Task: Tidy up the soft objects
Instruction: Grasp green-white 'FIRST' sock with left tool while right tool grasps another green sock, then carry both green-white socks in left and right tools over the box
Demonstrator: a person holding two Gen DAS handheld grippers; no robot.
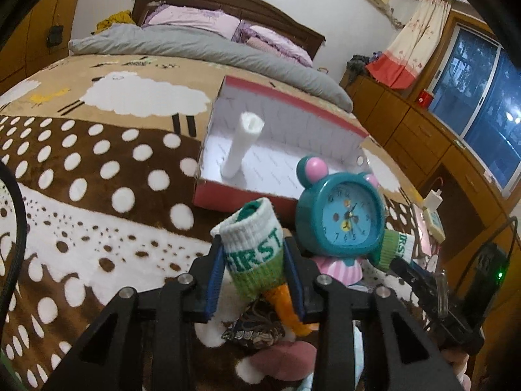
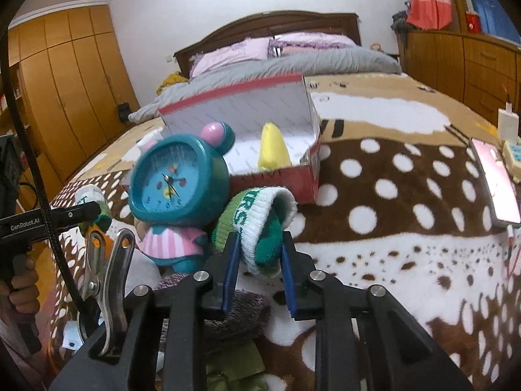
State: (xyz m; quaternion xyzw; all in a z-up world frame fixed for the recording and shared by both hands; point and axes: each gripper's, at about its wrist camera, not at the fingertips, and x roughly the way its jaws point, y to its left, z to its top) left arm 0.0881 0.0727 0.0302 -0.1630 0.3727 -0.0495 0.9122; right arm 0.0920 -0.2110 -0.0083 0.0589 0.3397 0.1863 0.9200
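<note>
**Two claws, each closed on a rolled sock beside the clock**

The left claw point(image 1: 255, 262) is shown clamped on a rolled sock point(image 1: 254, 254), white, green and orange, lettered "FIRST", which is held just left of the teal alarm clock point(image 1: 340, 220) and raised off the bed blanket point(image 1: 97, 176). The right claw point(image 2: 259, 262) is shown clamped on a second rolled sock point(image 2: 257, 224), white and green, which is held just right of the clock and in front of it. Behind the clock, an open red shoebox point(image 1: 241, 195) is seen resting on the blanket; a white roll point(image 1: 241, 145) lies inside it in the left wrist view, and a yellow item point(image 2: 273, 146) in the right wrist view. Below the clock, other soft items are partly hidden by the claws.
</note>
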